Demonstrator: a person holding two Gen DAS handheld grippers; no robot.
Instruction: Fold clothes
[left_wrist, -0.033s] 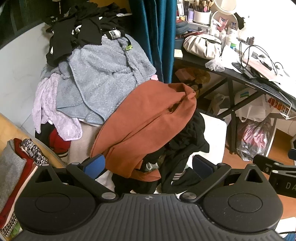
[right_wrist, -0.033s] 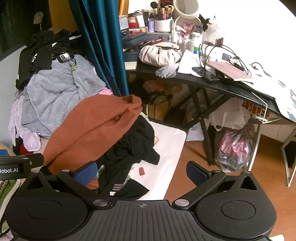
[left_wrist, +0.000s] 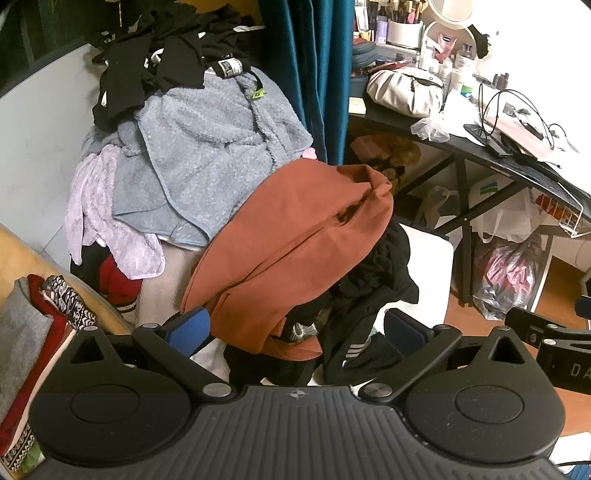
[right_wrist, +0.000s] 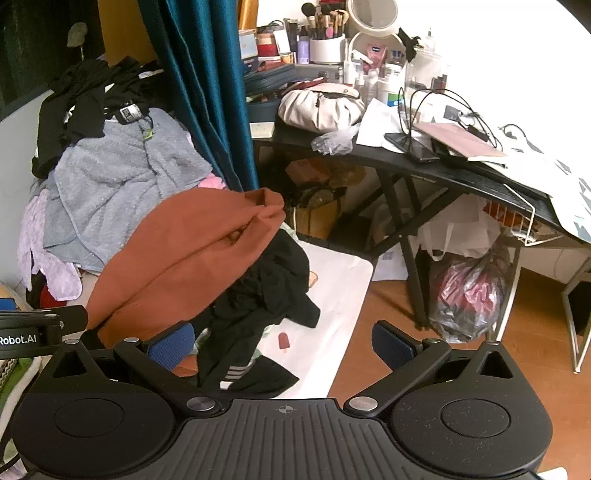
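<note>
1. clothes lie in a loose heap ahead of both grippers, spilling from a high pile down toward the floor; nothing is held.
2. rust-brown garment (left_wrist: 295, 243) drapes across the front of the heap, its lower hem hanging just between the jaws of the left gripper (left_wrist: 295, 328), which are spread wide and empty.
3. black garment with white stripes (right_wrist: 258, 302) trails from under the rust one down onto a white mat (right_wrist: 332, 295) on the floor; the right gripper (right_wrist: 284, 343) hovers above it, jaws spread wide, pinching nothing.
4. grey fleece robe (left_wrist: 207, 147) sits higher up with black clothes on top of it and a lilac towel (left_wrist: 99, 214) hanging at its left.
5. folded stack (left_wrist: 26, 332) rests at the far left edge on a wooden surface.
6. risk, as a judgement: the layers overlap, so closing on the rust hem may also catch the black cloth beneath, and pulling could drag the heap onto the floor.
7. the cluttered worktop (right_wrist: 461, 177) stands to the right, apart from the clothes.
</note>
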